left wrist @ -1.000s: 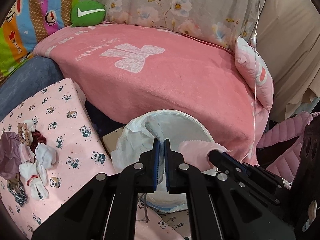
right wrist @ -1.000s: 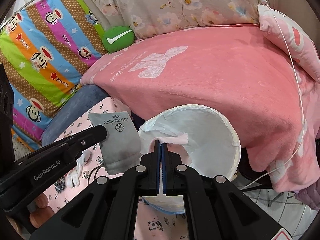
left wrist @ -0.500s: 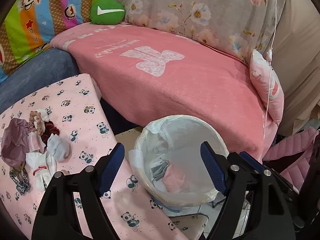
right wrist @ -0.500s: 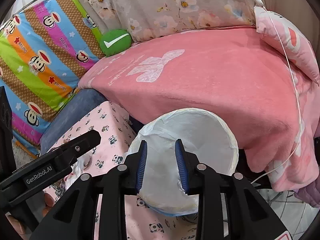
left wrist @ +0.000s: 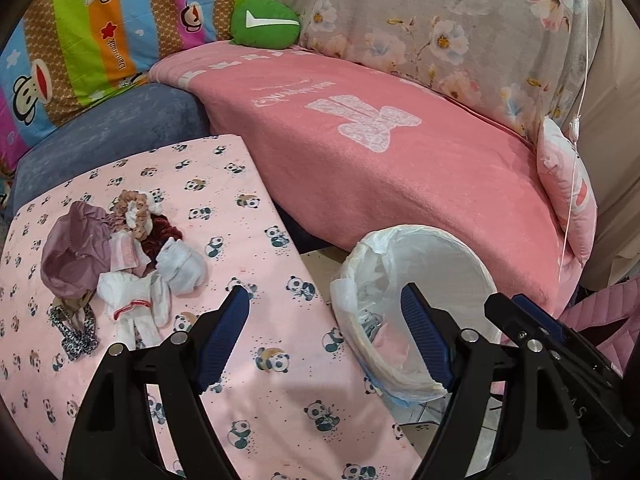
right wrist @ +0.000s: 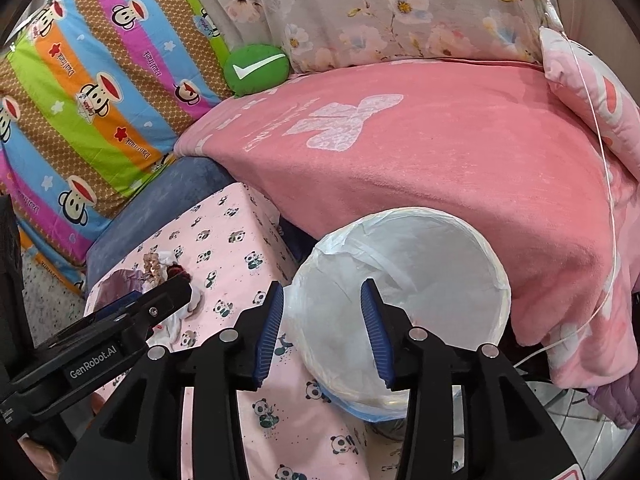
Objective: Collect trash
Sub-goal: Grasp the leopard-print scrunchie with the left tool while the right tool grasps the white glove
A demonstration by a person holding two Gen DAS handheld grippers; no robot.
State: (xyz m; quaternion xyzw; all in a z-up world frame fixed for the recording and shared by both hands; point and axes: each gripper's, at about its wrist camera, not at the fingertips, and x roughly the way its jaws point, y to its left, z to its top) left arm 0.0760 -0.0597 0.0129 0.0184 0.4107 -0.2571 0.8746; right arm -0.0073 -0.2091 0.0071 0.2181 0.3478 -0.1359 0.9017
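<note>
Left hand-held gripper (left wrist: 324, 336) wide apart, empty; right hand-held gripper (right wrist: 322, 332) part-open, empty, above lined bin (right wrist: 496, 280).

The bin (left wrist: 420, 248) mouth lay unobstructed at five o'clock; bare panda-print tabletop (left wrist: 256, 360) separated it from the clutter pile (left wrist: 120, 264) at nine.
</note>
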